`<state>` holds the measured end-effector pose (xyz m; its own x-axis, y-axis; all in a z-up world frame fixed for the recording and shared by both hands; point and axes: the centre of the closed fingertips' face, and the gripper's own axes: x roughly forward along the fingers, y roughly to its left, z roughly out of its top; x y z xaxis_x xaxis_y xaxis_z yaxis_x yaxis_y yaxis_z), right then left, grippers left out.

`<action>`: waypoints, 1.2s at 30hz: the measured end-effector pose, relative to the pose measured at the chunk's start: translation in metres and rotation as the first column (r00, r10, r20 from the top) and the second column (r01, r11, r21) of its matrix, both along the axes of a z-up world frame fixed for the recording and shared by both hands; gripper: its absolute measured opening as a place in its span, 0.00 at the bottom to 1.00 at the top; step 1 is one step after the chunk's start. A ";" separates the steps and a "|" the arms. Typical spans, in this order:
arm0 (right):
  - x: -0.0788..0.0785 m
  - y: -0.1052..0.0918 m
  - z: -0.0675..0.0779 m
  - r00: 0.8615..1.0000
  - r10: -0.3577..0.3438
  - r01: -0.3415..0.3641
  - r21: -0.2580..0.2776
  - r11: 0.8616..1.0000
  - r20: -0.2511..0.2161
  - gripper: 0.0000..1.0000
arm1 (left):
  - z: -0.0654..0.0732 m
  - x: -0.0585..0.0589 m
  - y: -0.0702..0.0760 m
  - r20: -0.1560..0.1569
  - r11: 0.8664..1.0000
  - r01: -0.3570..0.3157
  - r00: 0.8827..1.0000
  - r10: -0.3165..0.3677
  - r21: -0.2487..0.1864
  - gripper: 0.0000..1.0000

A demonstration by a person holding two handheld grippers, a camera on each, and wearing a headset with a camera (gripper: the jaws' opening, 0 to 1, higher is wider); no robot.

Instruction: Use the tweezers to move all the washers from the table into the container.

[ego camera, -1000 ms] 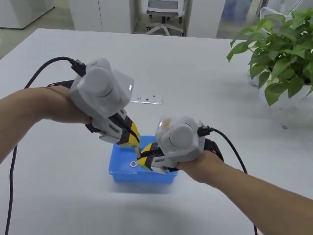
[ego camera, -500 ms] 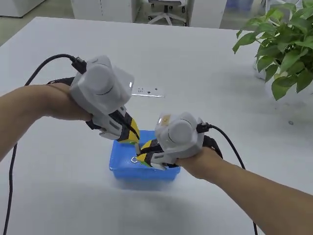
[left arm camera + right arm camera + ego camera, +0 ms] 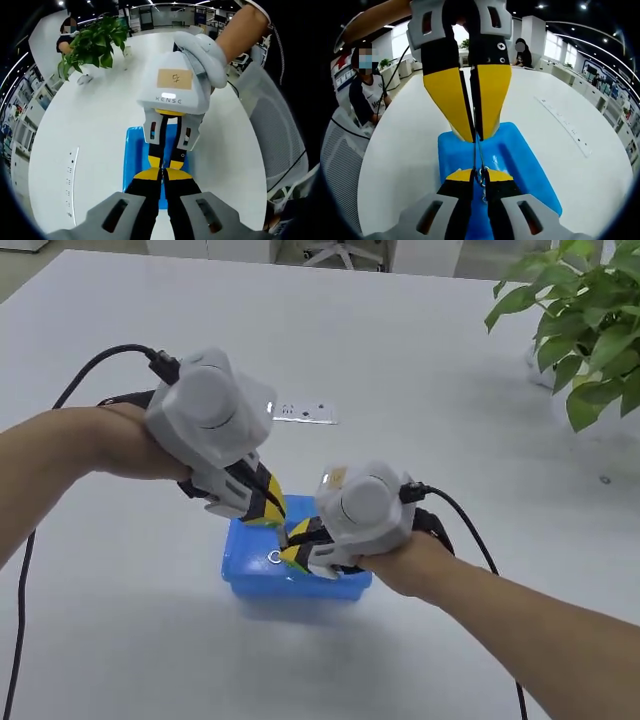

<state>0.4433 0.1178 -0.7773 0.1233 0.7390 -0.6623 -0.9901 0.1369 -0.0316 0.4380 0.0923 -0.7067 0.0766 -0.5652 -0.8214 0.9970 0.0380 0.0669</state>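
Washer [image 3: 482, 176], a small metal ring, sits at the tip of the thin tweezers [image 3: 476, 150] inside the blue container [image 3: 250, 582] on the white table [image 3: 430, 390]; whether it rests on the container's floor I cannot tell. The left gripper [image 3: 258, 510] and the right gripper [image 3: 292, 552] meet tip to tip above the container. Each has its jaws pressed almost together on the tweezers.

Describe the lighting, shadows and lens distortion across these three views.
Head view: soft, even light, sharp focus, a faint shadow below the blue container. Left gripper view: fisheye bows the table edge, and the right gripper looms large. Right gripper view: same curving, ceiling lights glare, thin tweezers look sharp.
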 end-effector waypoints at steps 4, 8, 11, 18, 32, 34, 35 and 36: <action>0.000 0.002 -0.004 1.000 0.005 -0.005 -0.006 1.000 -0.005 0.10 | -0.003 0.001 0.002 -0.003 1.000 0.000 1.000 0.000 0.004 0.06; 0.001 0.003 -0.005 1.000 0.010 -0.010 -0.009 1.000 -0.004 0.11 | -0.004 0.001 0.003 -0.005 1.000 -0.004 1.000 0.004 0.001 0.06; 0.001 0.003 -0.004 1.000 0.011 -0.011 -0.008 1.000 -0.007 0.11 | -0.003 0.000 0.004 -0.004 1.000 -0.005 1.000 0.005 0.000 0.06; -0.001 0.003 -0.001 1.000 0.013 -0.013 -0.010 1.000 -0.002 0.11 | 0.000 -0.002 0.004 -0.001 1.000 -0.002 1.000 0.002 -0.002 0.06; -0.006 -0.003 0.016 0.999 0.017 -0.017 0.005 1.000 0.032 0.10 | 0.016 -0.009 -0.001 0.017 1.000 0.002 1.000 -0.002 -0.003 0.06; -0.008 -0.003 0.021 0.999 0.020 -0.020 0.017 1.000 0.034 0.09 | 0.021 -0.010 -0.002 0.018 1.000 0.001 1.000 -0.001 -0.008 0.06; -0.009 -0.004 0.023 0.999 0.018 -0.019 0.020 1.000 0.037 0.09 | 0.024 -0.011 -0.003 0.022 1.000 0.005 1.000 -0.004 -0.010 0.06; -0.009 -0.004 0.025 0.999 0.016 -0.017 0.024 1.000 0.037 0.08 | 0.026 -0.012 -0.004 0.025 1.000 0.006 1.000 -0.006 -0.011 0.06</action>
